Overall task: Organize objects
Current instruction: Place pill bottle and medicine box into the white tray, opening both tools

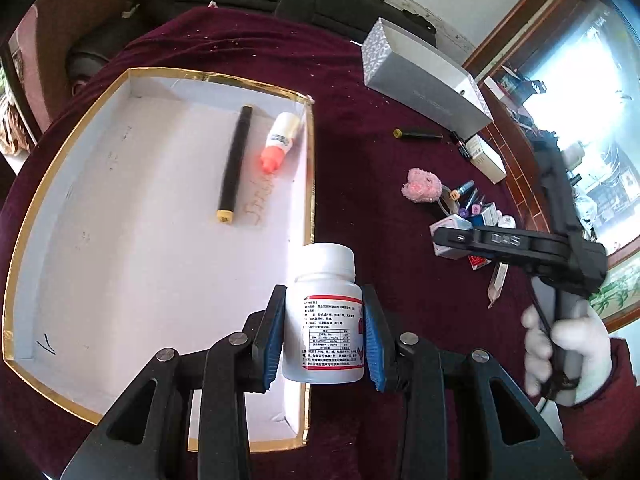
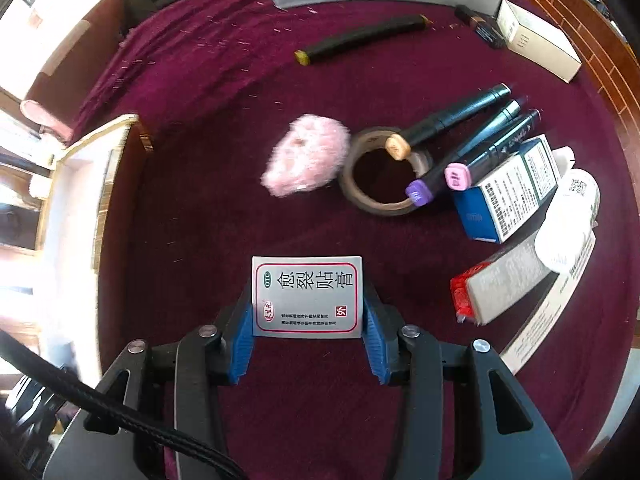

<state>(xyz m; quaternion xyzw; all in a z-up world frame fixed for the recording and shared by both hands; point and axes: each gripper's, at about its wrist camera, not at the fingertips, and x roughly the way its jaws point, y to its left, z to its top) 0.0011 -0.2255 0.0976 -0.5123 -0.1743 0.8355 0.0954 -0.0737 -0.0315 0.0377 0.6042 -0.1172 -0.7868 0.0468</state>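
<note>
My left gripper (image 1: 322, 300) is shut on a white pill bottle (image 1: 324, 332) with a red-edged label, held upright over the right rim of a white, gold-edged tray (image 1: 120, 260). In the tray lie a black marker (image 1: 234, 164) and a small glue bottle (image 1: 280, 140) with an orange cap. My right gripper (image 2: 308, 304) points down at the maroon cloth, and its blue pads (image 2: 244, 332) press both sides of a small silver plaster box (image 2: 308, 296). In the left wrist view that gripper (image 1: 460, 240) shows side-on at the right, held by a white-gloved hand (image 1: 560, 352).
On the cloth right of the tray lie a pink fluffy pad (image 2: 308, 160), a tape ring (image 2: 360, 200), three markers (image 2: 480, 144), a blue carton (image 2: 508, 192), a white tube (image 2: 568, 220) and a red-ended box (image 2: 504, 284). A long grey box (image 1: 424, 80) and a black marker (image 1: 416, 134) lie farther back.
</note>
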